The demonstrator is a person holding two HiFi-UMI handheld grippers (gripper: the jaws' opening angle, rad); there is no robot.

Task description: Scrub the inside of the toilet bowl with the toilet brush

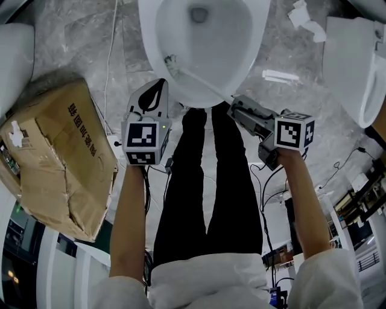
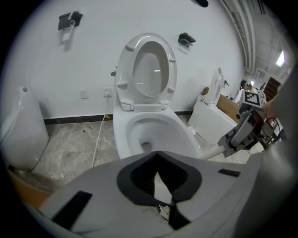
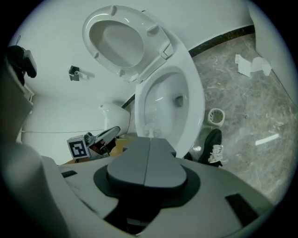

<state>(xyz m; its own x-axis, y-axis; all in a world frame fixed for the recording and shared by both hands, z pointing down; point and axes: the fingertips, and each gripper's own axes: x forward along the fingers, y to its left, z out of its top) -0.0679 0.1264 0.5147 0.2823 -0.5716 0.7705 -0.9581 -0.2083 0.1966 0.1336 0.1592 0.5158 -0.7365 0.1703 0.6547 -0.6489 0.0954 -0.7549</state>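
Note:
The white toilet bowl [image 1: 253, 42] stands at the top of the head view with its seat lid [image 2: 150, 69] raised. My right gripper [image 1: 234, 108] is shut on the white handle [image 1: 202, 83] of the toilet brush. The brush head [image 1: 171, 62] rests against the inner wall at the bowl's near left. In the right gripper view the brush head [image 3: 149, 128] shows just past my closed right gripper [image 3: 149, 142]. My left gripper [image 1: 158, 84] hovers by the bowl's near-left rim, shut and empty. From the left gripper view, the right gripper [image 2: 230, 139] and handle [image 2: 212, 151] sit at the right.
A crumpled cardboard box [image 1: 60, 157] lies on the floor at the left. Another white fixture [image 1: 356, 66] stands at the right, with paper scraps [image 1: 304, 18] near it. A small round white container [image 3: 215, 116] sits beside the bowl. The person's black-trousered legs [image 1: 205, 181] stand below the bowl.

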